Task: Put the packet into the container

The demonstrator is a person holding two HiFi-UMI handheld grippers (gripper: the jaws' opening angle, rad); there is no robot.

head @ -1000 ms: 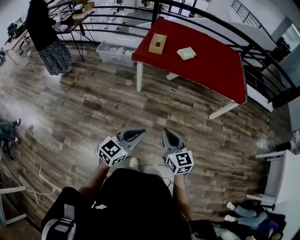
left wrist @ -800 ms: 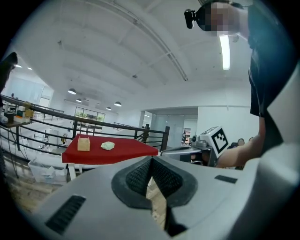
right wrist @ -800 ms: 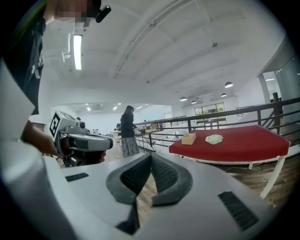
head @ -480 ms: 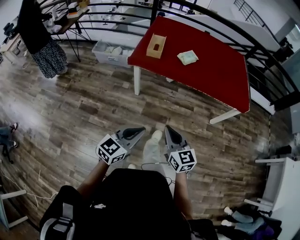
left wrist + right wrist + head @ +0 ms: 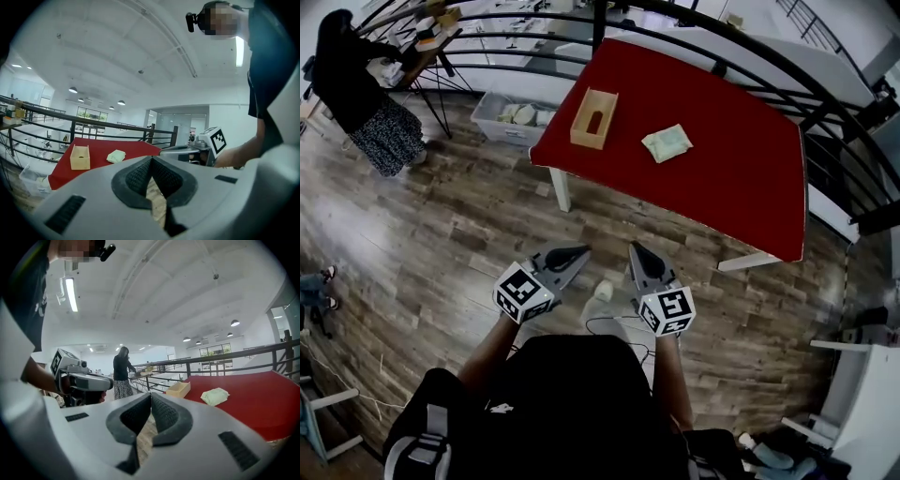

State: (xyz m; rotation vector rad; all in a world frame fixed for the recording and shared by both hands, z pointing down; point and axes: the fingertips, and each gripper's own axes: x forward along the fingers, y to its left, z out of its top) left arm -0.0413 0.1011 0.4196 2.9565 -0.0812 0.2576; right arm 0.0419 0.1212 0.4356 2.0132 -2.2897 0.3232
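Note:
A pale green packet (image 5: 667, 142) lies on the red table (image 5: 741, 187), to the right of an open wooden container (image 5: 593, 118). Both stand well ahead of me, out of reach. My left gripper (image 5: 578, 255) and right gripper (image 5: 635, 251) are held side by side over the wooden floor, pointing toward the table, each shut with nothing in it. The left gripper view shows its shut jaws (image 5: 151, 161) below the container (image 5: 80, 157) and the packet (image 5: 116, 155). From the right gripper (image 5: 151, 397) the packet (image 5: 214, 395) sits right of the container (image 5: 178, 389).
A black railing (image 5: 516, 37) runs behind the table. A clear plastic bin (image 5: 514, 117) sits on the floor by the table's left corner. A person in dark clothes (image 5: 356, 94) stands at a bench at the far left. White furniture (image 5: 862, 394) is at the right.
The table, the container and the packet have grown larger and come closer in the head view as I walk toward them. Both grippers stay shut and side by side.

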